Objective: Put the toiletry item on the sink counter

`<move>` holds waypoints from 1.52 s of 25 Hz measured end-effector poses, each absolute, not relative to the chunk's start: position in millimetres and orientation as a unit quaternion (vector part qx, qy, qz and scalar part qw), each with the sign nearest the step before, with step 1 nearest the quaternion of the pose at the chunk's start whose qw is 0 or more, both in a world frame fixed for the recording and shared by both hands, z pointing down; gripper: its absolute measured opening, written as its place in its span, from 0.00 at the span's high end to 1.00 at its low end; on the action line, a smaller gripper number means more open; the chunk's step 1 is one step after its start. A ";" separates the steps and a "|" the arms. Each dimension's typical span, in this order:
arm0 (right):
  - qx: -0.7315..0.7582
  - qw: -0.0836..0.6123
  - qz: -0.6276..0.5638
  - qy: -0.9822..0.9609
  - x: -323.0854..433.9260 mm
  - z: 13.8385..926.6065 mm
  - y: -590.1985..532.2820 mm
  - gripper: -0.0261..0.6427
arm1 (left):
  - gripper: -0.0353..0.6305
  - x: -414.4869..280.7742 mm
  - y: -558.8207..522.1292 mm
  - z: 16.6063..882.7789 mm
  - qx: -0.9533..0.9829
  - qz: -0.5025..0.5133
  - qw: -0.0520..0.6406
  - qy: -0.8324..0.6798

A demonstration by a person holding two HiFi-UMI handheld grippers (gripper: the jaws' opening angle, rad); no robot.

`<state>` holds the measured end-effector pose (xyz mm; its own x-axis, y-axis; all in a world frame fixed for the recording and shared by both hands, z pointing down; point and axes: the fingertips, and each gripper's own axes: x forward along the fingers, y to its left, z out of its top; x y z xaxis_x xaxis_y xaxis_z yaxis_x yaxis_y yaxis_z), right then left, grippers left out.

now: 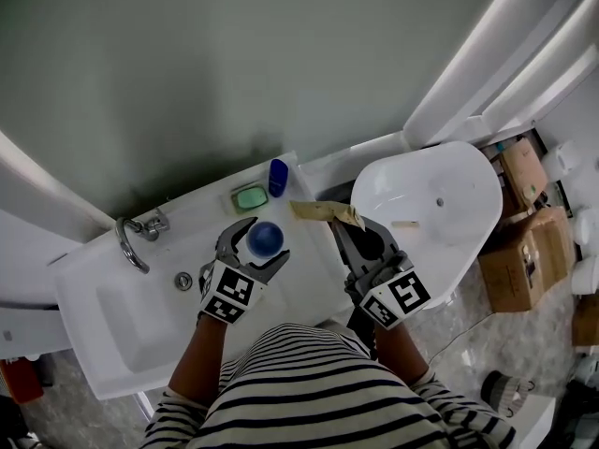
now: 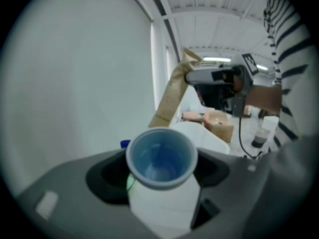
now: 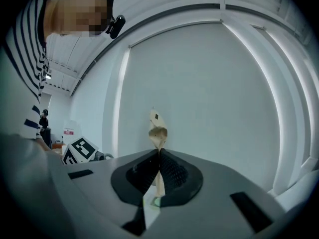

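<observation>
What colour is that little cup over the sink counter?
Blue; the cup shows best in the left gripper view.

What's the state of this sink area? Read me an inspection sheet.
Surface: white sink counter, faucet at its left.
Job's things: blue cup and tan paper packet, both held in the tools.
Clutter: green soap dish, blue bottle at the counter's back.
Grippers: left tool closed on the cup; right tool shut on the packet.
Cables: thin dark cable near the boxes.
Surroundings: white toilet, cardboard boxes, grey wall.
</observation>
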<state>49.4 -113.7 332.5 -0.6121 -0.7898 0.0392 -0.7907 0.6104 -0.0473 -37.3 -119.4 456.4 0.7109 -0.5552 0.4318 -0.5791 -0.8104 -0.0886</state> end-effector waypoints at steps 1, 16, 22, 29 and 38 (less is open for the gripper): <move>0.440 0.010 0.031 -0.897 49.4 333.7 -116.0 0.95 | 0.39 -35.6 -121.8 462.4 0.925 0.227 0.031 -0.304; 0.427 0.047 0.055 -0.902 39.9 362.3 -162.6 0.95 | 0.39 -17.0 -168.6 541.3 0.923 0.261 0.068 -0.273; 0.420 0.058 0.065 -0.904 33.6 376.8 -177.5 0.95 | 0.38 -16.6 -180.7 580.9 0.920 0.281 0.070 -0.263; 0.409 0.071 0.075 -0.907 29.4 387.8 -187.6 0.95 | 0.38 -10.8 -190.1 612.5 0.920 0.288 0.068 -0.257; 0.400 0.086 0.083 -0.909 23.2 395.7 -191.7 0.95 | 0.38 -6.7 -194.1 638.7 0.921 0.289 0.072 -0.252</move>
